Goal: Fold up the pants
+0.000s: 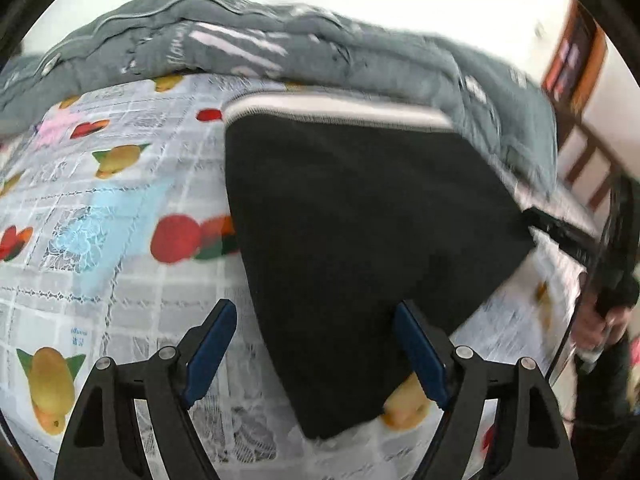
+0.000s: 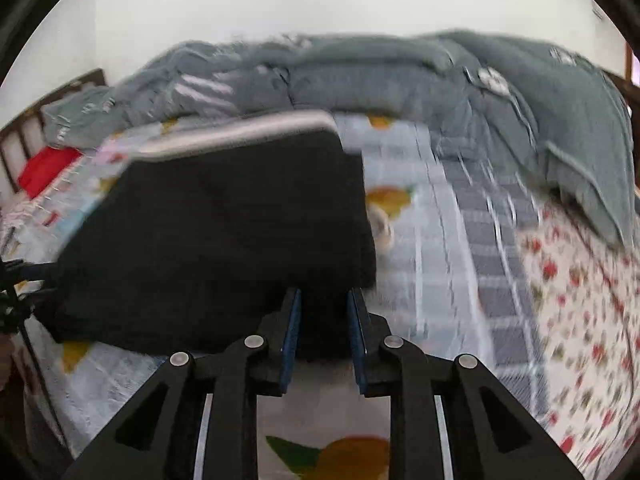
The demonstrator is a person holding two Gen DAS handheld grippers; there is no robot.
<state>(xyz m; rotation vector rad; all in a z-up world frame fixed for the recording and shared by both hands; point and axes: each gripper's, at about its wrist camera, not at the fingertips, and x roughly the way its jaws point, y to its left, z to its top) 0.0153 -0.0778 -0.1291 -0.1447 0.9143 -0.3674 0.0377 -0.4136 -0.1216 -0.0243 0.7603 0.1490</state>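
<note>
The black pants (image 1: 360, 220) lie folded flat on the fruit-print bed sheet (image 1: 100, 220), with a grey-white waistband (image 1: 340, 104) along the far edge. My left gripper (image 1: 316, 312) is open above the pants' near corner, its blue pads (image 1: 212, 352) spread wide and holding nothing. In the right wrist view the pants (image 2: 216, 232) lie ahead and to the left. My right gripper (image 2: 323, 300) stands part open at the pants' near right corner; the image is blurred. The right gripper (image 1: 560, 236) also shows at the right edge of the left view.
A rumpled grey quilt (image 1: 280, 44) is piled along the far side of the bed. A floral cover (image 2: 580, 300) lies to the right. A red item (image 2: 44, 168) and wooden bed rails (image 2: 24, 136) sit at far left. A wooden frame (image 1: 576, 64) is at upper right.
</note>
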